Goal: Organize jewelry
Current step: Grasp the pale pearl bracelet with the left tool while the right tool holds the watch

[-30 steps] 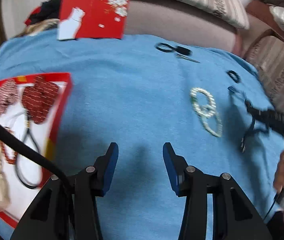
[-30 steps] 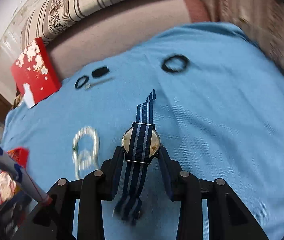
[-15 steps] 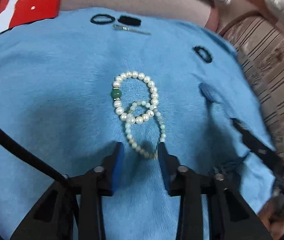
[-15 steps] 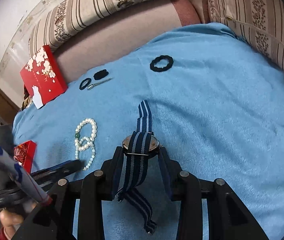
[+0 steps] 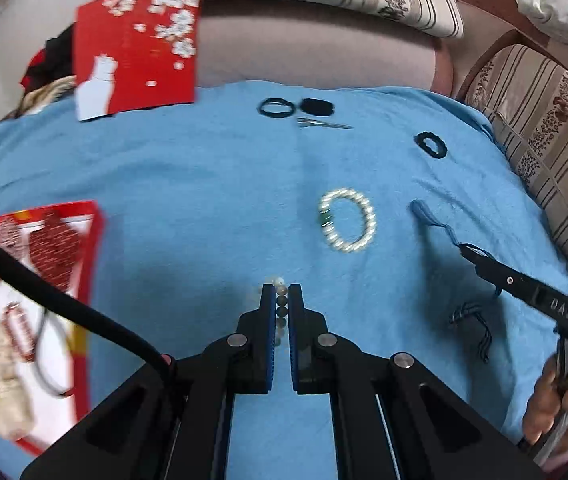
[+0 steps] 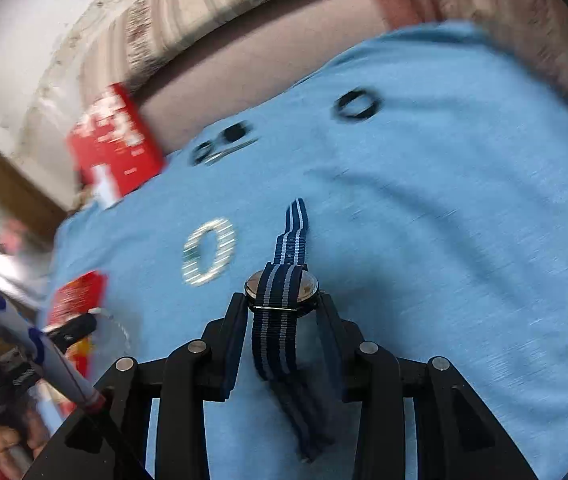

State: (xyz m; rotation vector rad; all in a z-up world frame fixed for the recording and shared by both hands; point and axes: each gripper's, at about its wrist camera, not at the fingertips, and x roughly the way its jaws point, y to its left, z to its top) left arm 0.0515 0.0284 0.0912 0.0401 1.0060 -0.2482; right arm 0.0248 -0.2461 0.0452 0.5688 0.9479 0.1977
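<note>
The blue blanket [image 5: 204,184] carries what is left: at 9 o'clock the open red jewelry box [image 5: 88,248] already holds a few pieces, while a pearl bracelet [image 5: 348,220], black hair ties [image 5: 430,145] and a hair clip [image 5: 324,123] lie loose toward 12. The left tool [image 5: 282,294] is clamped on a small bead bracelet [image 5: 281,308]; the right tool [image 6: 282,312] grips a striped-strap watch [image 6: 282,290]. Sorting looks under halfway.

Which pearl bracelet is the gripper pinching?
The small-beaded pearl bracelet, clamped in the left gripper. The bigger pearl bracelet with a green bead lies free.
</note>
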